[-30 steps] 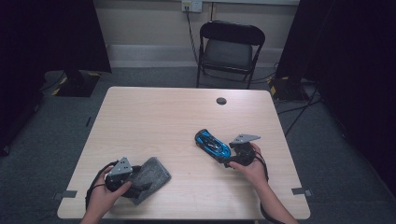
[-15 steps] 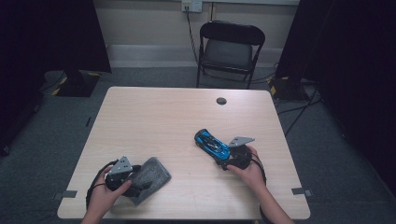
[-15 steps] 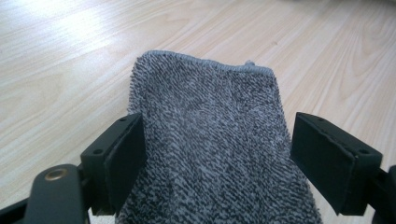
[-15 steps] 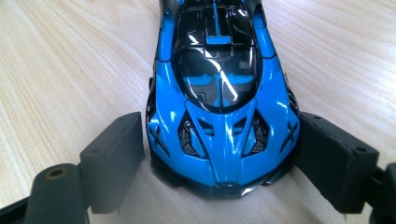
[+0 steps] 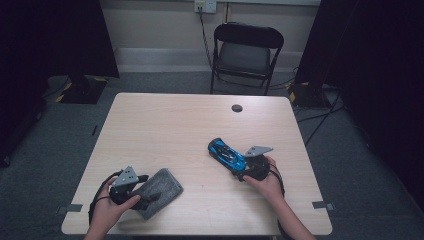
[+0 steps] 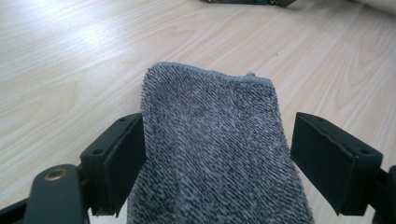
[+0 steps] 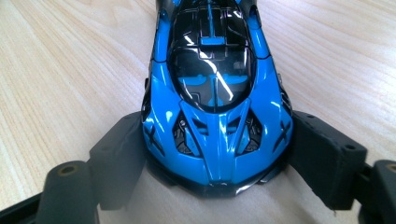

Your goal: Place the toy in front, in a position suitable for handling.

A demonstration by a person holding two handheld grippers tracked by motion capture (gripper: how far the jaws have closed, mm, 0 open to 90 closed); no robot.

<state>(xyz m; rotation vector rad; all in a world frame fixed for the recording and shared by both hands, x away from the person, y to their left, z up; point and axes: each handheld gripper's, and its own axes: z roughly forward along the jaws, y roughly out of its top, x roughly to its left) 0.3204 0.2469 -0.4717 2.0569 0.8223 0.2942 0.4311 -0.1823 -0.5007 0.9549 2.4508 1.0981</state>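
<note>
while left tongs [image 6: 219, 154] straddle nubby grey cloth [image 6: 215, 144] ungripped, right tongs [image 7: 219, 163] closing, flank glossy blue car [image 7: 215, 93].

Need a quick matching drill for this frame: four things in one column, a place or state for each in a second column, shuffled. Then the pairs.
Things:
1. toy car
2. cloth
3. chair
4. round black disc

Places or states:
A. on the floor behind the table
B. between the jaws of the left tool
C. on the table near its far edge
D. blue, between the jaws of the right tool

Pairs: 1-D, 2-B, 3-A, 4-C
</note>
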